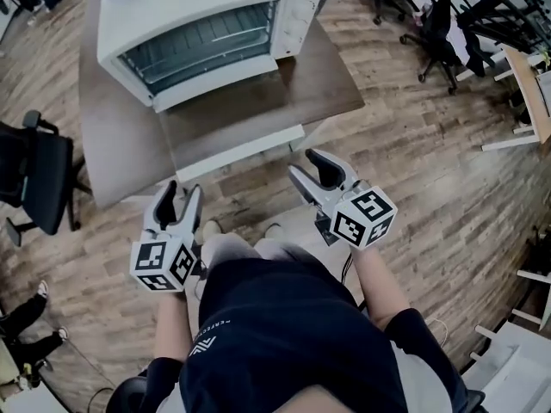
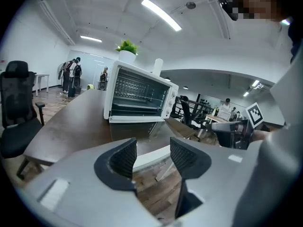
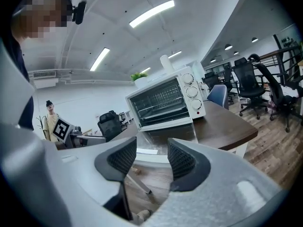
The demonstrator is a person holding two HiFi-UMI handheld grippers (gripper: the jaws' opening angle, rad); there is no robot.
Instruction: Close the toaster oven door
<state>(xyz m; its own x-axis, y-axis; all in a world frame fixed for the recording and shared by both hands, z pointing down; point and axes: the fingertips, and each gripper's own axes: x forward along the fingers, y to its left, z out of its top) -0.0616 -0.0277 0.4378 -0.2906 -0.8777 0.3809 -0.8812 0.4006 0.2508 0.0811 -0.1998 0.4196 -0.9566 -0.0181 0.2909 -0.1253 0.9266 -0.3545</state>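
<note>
Toaster oven [image 1: 198, 37] is set on the tabletop [image 1: 112, 144] ahead of the left hand-held gripper [image 1: 179, 194] and right hand-held gripper [image 1: 306, 163], its door [image 1: 232, 114] dropped open toward them. Both sets of jaws are held wide apart.

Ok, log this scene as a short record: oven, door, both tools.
toaster oven: white, on a brown table, wire rack visible inside
door: fully open, lying flat toward the person
handle: white bar, near the table's front edge
left tool: open, empty, short of the table
right tool: open, empty, close to the handle's right end, not touching
task status: door not yet closed
</note>
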